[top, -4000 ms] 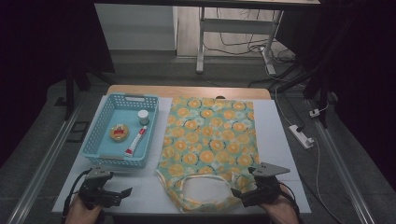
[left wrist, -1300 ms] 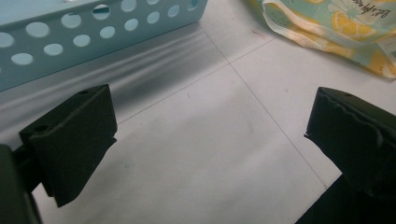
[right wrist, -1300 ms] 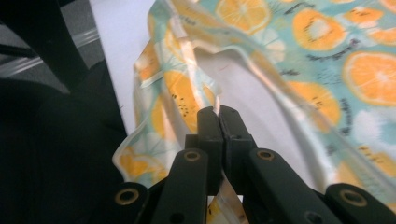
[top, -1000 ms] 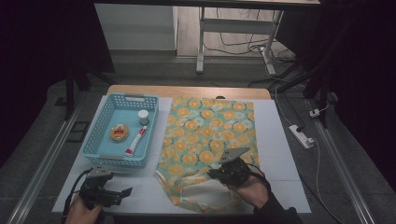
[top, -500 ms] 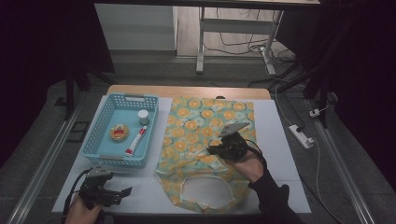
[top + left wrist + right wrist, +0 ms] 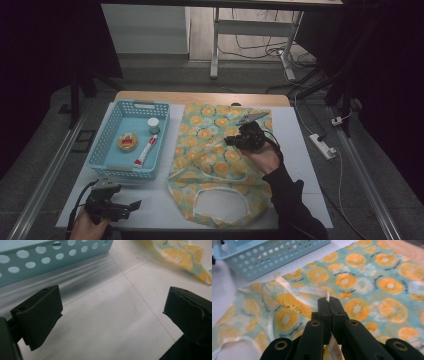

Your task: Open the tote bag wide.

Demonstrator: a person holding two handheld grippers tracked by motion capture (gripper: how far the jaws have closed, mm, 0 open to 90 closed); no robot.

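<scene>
A cloth with an orange-slice print [image 6: 210, 125] lies spread on the white table, its near part folded up and rumpled. My right gripper [image 6: 229, 141] hovers over the cloth's middle, shut on a thin white strap [image 6: 327, 295] of the cloth; the strap's tip pokes out past the closed jaws [image 6: 329, 302], and more strap [image 6: 287, 286] trails across the print. My left gripper [image 6: 131, 205] rests at the table's front left, open with nothing between its fingers [image 6: 112, 305], near the blue basket [image 6: 50, 255] and a corner of the cloth [image 6: 185, 257].
The blue perforated basket [image 6: 102, 150] stands left of the cloth and holds a small white jar [image 6: 153, 125], a round yellow item [image 6: 127, 142] and a red-and-white tube [image 6: 145, 151]. A power strip [image 6: 322, 146] lies on the floor to the right. Bare white tabletop [image 6: 300, 135] flanks the cloth's right side.
My right gripper has moved from the table's front edge away toward the cloth's middle, pulling the strap and the cloth's near right part over with it. The left gripper has stayed put.
</scene>
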